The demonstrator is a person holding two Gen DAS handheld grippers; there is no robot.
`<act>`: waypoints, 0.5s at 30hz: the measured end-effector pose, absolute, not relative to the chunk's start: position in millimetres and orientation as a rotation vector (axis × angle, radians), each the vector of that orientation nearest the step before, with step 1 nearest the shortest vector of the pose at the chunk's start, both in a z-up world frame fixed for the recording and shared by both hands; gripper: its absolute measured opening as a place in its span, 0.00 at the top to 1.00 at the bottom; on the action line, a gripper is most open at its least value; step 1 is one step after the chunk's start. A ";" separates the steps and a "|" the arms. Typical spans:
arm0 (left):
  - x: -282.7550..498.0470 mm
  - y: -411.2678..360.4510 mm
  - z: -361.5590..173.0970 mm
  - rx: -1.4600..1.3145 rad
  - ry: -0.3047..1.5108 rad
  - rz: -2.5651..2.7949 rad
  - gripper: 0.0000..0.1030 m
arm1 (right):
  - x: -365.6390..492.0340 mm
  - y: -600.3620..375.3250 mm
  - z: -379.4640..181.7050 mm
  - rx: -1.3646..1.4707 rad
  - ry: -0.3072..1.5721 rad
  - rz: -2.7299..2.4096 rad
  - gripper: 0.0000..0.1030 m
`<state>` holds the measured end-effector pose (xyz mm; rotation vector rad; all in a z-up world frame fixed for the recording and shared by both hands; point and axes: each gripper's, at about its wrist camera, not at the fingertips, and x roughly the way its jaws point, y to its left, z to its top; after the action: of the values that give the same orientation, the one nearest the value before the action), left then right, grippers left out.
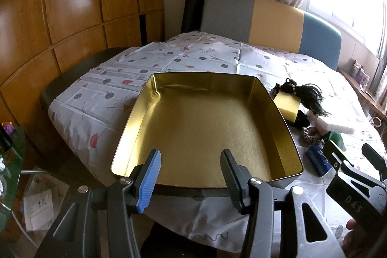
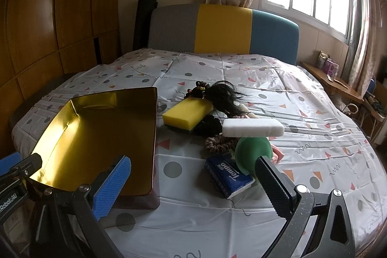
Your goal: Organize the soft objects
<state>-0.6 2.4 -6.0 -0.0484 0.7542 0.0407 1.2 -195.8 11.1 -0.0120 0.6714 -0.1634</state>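
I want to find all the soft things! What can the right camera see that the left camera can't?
Only the right view shows the whole white sponge and the pink thing behind the green object. Only the left view shows papers on the floor. Both show the gold tin, yellow sponge, black hair and blue tissue pack.
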 end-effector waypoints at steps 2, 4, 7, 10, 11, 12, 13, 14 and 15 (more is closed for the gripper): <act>-0.3 2.9 -6.0 -0.049 0.756 0.041 0.50 | 1.5 -195.9 11.1 -0.012 0.671 -0.163 0.00; -0.5 3.1 -6.2 -0.049 0.757 0.041 0.50 | 1.4 -196.0 11.0 -0.012 0.672 -0.163 0.00; -0.6 3.4 -6.8 -0.051 0.760 0.038 0.50 | 1.3 -196.0 10.9 -0.011 0.671 -0.163 0.00; -0.6 3.9 -7.8 -0.049 0.764 0.038 0.50 | 1.2 -196.2 10.8 -0.011 0.670 -0.163 0.00; -0.3 3.5 -8.2 -0.047 0.766 0.037 0.50 | 1.4 -196.2 10.8 -0.010 0.671 -0.163 0.00; 0.4 3.5 -8.3 -0.047 0.767 0.036 0.50 | 1.3 -196.6 10.8 -0.009 0.671 -0.162 0.00; 0.6 3.0 -8.6 -0.046 0.768 0.035 0.50 | 1.6 -196.6 11.1 -0.008 0.669 -0.163 0.00; 0.8 2.0 -9.1 -0.043 0.769 0.032 0.50 | 1.5 -197.1 11.1 -0.009 0.668 -0.165 0.00; 1.2 0.9 -9.6 -0.039 0.771 0.027 0.50 | 1.5 -199.0 11.7 -0.006 0.667 -0.166 0.00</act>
<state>1.2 0.9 -9.6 -0.0395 0.7712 0.0270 1.5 -199.0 11.7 -0.0056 0.6669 -0.1655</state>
